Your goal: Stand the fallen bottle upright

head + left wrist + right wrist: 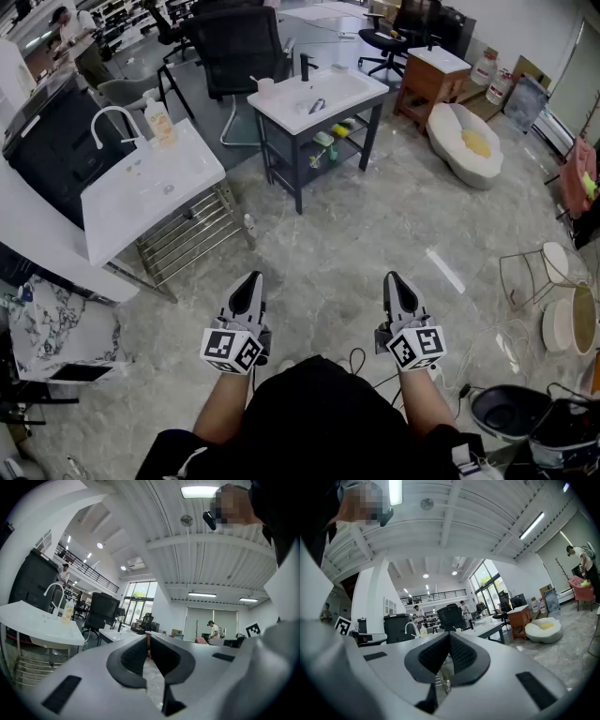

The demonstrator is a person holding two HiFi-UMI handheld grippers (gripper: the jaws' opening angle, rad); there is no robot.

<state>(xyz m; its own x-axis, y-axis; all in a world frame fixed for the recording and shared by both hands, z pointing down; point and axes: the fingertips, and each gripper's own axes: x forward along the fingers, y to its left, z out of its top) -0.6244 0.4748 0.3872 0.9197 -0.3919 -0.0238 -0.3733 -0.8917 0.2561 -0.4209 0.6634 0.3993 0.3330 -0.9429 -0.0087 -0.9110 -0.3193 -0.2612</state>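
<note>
Both grippers are held level over the marble floor, a little in front of the person. My left gripper (251, 279) (148, 637) is shut with nothing between its pads. My right gripper (394, 278) (449, 637) is likewise shut and empty. An orange soap bottle (160, 121) (68, 611) stands upright on the white sink (141, 192) at the left. A small clear bottle (248, 225) (448, 685) is on the floor beside that sink's metal rack. A dark slim object (317, 106) lies in the basin of the middle sink (349, 92); I cannot tell whether it is a bottle.
A black faucet (305, 66) and a cup (265, 86) are on the middle sink, green items (323, 141) on its lower shelf. Office chairs (239, 47), a wooden cabinet (431, 84) and a white cushion bed (466, 141) stand behind. Wire stands (534, 272) and a bin (506, 410) are at the right.
</note>
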